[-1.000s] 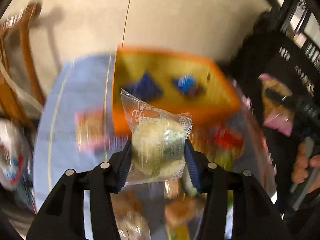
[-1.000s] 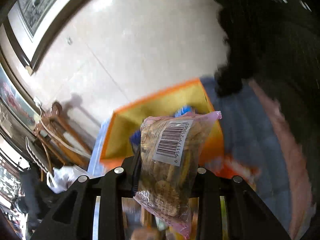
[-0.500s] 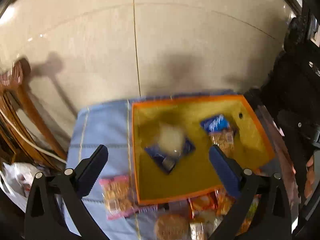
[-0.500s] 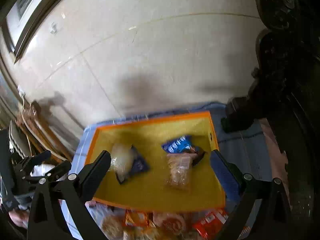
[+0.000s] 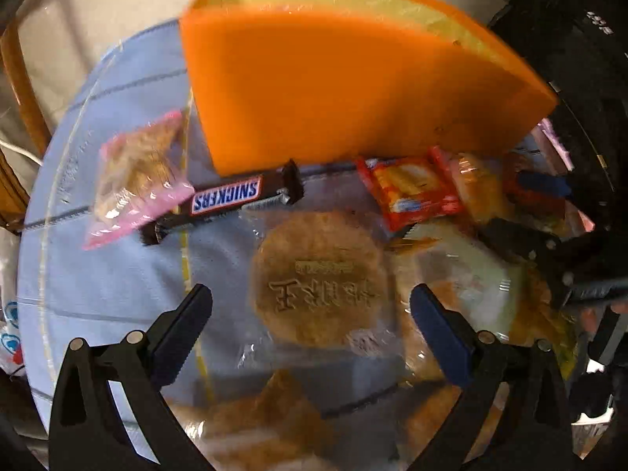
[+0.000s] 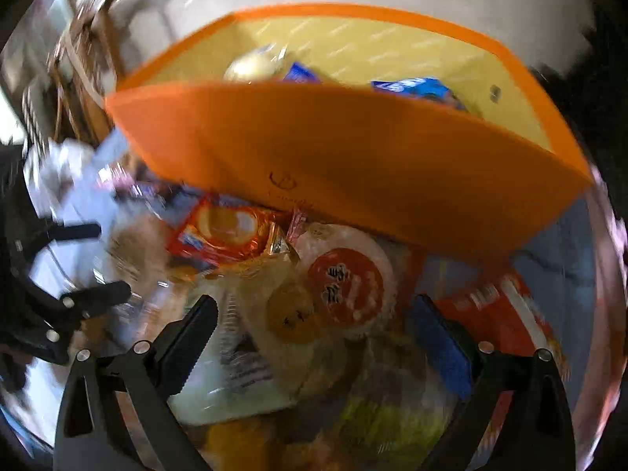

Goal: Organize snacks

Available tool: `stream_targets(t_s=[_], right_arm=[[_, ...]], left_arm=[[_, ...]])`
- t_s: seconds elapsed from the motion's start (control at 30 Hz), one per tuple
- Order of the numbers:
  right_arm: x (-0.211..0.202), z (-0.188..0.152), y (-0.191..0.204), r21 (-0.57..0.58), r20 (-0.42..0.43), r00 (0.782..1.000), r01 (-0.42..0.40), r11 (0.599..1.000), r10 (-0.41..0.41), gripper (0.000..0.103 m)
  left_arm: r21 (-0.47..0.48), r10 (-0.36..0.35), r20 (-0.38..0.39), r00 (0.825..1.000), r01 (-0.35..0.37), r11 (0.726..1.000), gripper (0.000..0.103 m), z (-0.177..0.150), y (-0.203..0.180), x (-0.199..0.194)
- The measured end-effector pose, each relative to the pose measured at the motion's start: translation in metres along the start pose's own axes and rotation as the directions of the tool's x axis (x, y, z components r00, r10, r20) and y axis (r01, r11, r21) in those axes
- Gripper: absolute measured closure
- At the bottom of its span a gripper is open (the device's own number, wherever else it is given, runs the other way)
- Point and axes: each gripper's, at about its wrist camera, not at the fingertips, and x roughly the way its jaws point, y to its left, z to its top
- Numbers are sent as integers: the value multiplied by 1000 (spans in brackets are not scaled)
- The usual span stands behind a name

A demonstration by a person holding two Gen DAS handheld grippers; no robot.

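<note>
Left gripper (image 5: 310, 310) gapes wide, empty, jaws astride a round wrapped biscuit (image 5: 318, 279); Snickers bar (image 5: 225, 198) at ten o'clock. Right gripper (image 6: 314, 318) likewise wide, empty, over the snack pile (image 6: 345, 282); orange box (image 6: 353, 165) at twelve.

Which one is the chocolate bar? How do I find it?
Find the big orange box on the blue tablecloth. Just in front of its near-left corner lies the Snickers bar, partly under a pink snack bag. It is the only long, dark brown wrapper.
</note>
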Motion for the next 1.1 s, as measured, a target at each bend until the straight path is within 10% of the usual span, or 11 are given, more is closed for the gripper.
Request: stream_targets(t_s=[0.13,0.33,0.6,0.9,1.0,1.07,1.1], right_arm=[[2,-4,2,23,24,998,-55,998,55,63],[-32,-9,5,96,60,997,-55,994,49,66],[-123,4,-17,207,240,969,-106,973,54,67],[-190,123,-62,213,397,918,-72,974,-19,67],[-182,166,-67,176,371,928,-28,984,-40,59],[-169,186,-68,188,303,949,31,982,-88,4],[-167,184,-69,199,296,949,51,979,-110,4]], left_arm=[[118,85,1,996,-85,989,21,1,-17,19],[98,40,-49,998,-35,995,29,3,-17,12],[46,-4,85,996,0,999,29,10,-12,-83],[60,33,350,936,-58,997,29,138,-15,-193],[10,42,376,926,-49,999,21,189,-16,-193],[-30,122,379,917,-120,992,4,212,-16,-186],[-50,186,362,913,-181,982,4,218,-18,-181]])
